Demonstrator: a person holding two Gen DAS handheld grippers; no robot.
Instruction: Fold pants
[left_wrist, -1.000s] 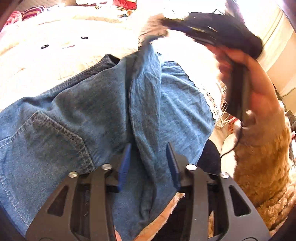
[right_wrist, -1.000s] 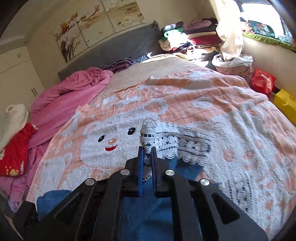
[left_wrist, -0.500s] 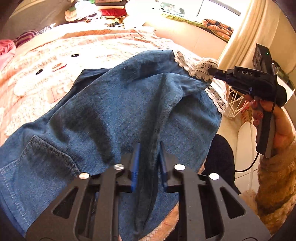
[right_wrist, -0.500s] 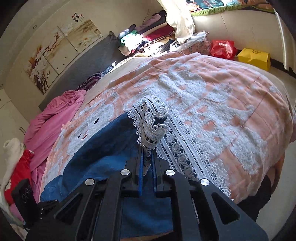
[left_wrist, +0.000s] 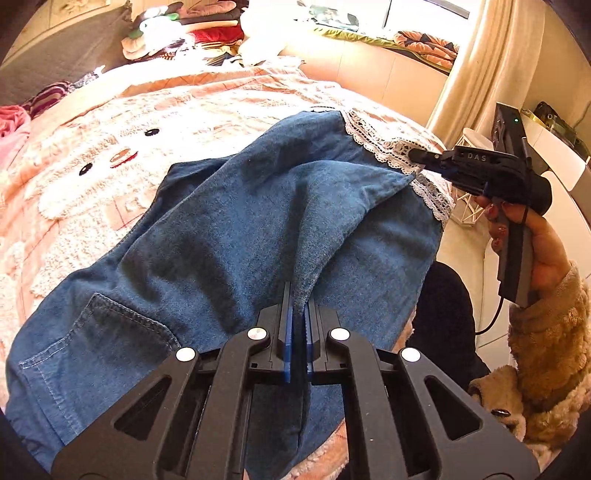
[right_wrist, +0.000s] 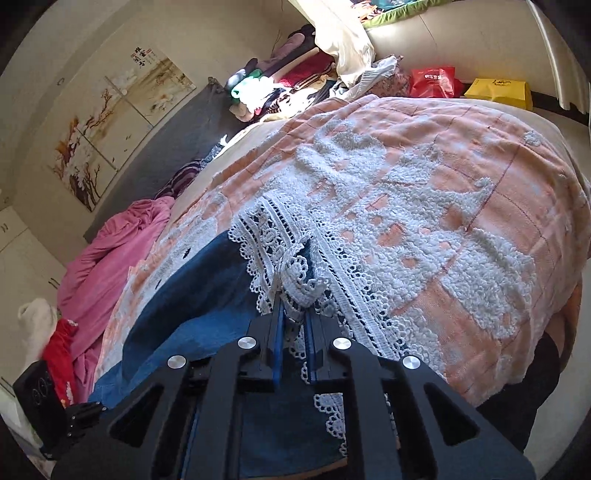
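Observation:
Blue denim pants (left_wrist: 207, 236) with white lace hems (left_wrist: 373, 142) lie across the peach bedspread, back pocket (left_wrist: 107, 332) at the near left. My left gripper (left_wrist: 298, 306) is shut on a raised fold of denim along the middle of the pants. My right gripper (right_wrist: 293, 314) is shut on the bunched lace hem (right_wrist: 295, 273); in the left wrist view it (left_wrist: 417, 155) pulls the hem taut toward the right edge of the bed. The denim (right_wrist: 192, 295) stretches away to the left in the right wrist view.
The bed has a peach and white bedspread (left_wrist: 122, 118) with a snowman face. A pink blanket (right_wrist: 110, 258) and clothes piles (right_wrist: 280, 85) lie at the far side. A red bag (right_wrist: 432, 81) and yellow bag (right_wrist: 498, 90) sit on the floor beyond the bed.
My left gripper has closed from open onto the denim fold. My right gripper has carried the lace hem out to the right, stretching the leg flat over the bed.

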